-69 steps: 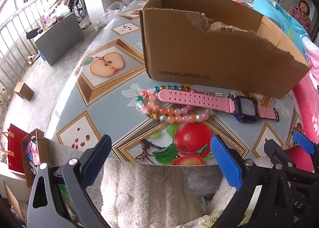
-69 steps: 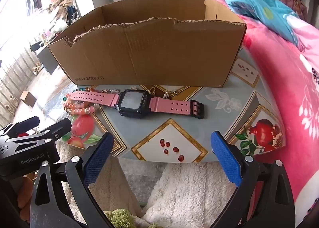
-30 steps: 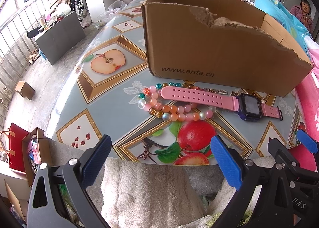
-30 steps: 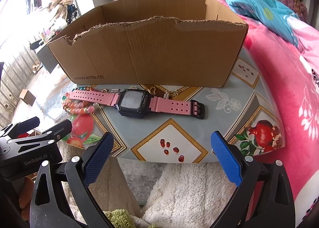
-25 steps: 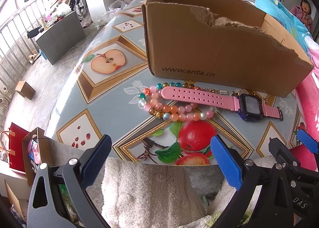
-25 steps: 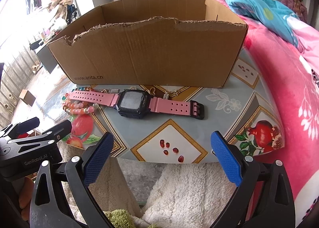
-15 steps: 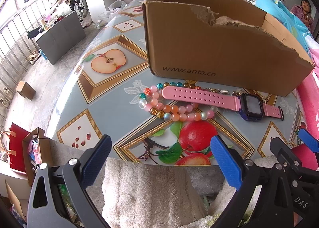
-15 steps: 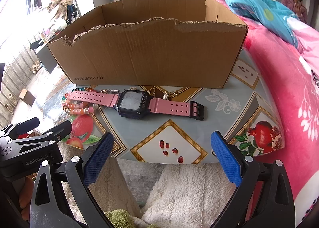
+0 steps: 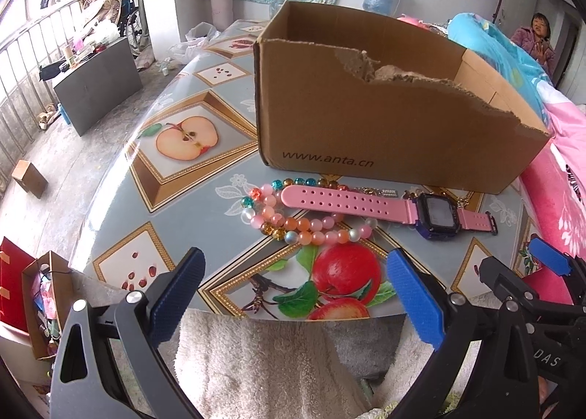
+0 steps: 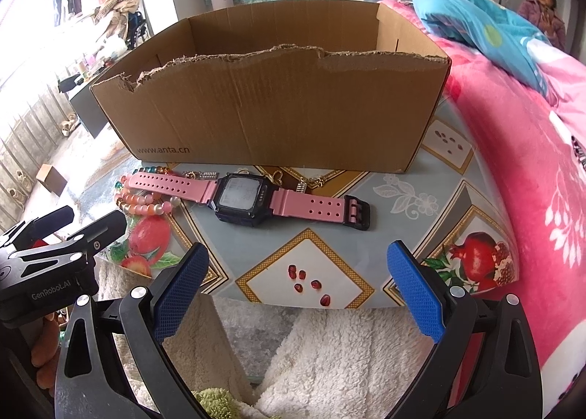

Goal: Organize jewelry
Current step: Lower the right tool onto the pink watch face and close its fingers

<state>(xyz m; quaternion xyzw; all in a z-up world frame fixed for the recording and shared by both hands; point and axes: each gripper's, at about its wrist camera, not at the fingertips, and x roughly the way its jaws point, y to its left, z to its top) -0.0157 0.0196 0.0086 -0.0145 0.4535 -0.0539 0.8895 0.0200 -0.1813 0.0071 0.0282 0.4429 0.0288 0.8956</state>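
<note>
A pink-strapped watch [image 9: 388,204] [image 10: 245,195] lies flat on the table in front of a torn cardboard box [image 9: 384,118] [image 10: 278,100]. A beaded bracelet [image 9: 293,221] [image 10: 141,199] of pink, orange and teal beads lies under the strap's left end. A thin gold chain [image 10: 307,181] lies behind the watch by the box. My left gripper [image 9: 293,294] is open and empty, near the table's front edge, facing the bracelet. My right gripper [image 10: 296,287] is open and empty, facing the watch. Each gripper shows at the edge of the other's view.
The table [image 9: 175,170] has a fruit-print cover. A pink blanket [image 10: 531,170] lies to the right. A fluffy white cloth [image 9: 263,364] is below the front edge. A person [image 10: 542,8] sits at the far right. The floor drops away to the left.
Both grippers have stayed open and almost still. The left view has shifted slightly nearer the table. The jewelry and box have not moved.
</note>
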